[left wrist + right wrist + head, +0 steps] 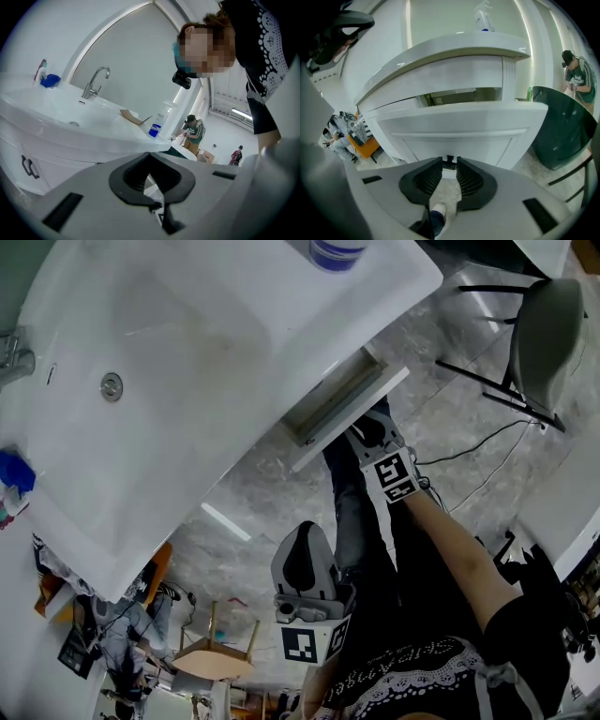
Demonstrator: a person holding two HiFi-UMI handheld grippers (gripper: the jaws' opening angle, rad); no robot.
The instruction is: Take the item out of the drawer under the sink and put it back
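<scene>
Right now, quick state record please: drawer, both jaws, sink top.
drawer: under the sink, part open
right gripper: jaws apart, nothing gripped, aimed at the drawer front
left gripper: jaws together, empty, held back from the drawer
sink: white, faucet at its back
bottle: upright on the sink top
item: not in view

"Where did the head view look from?"

"From high above, steeply down on the sink and the part-open drawer."

"And the gripper views?"

"The left gripper view looked across the sink top toward the tap. The right gripper view sat lower, close to the drawer front. All three shared the sink and the bottle."
</scene>
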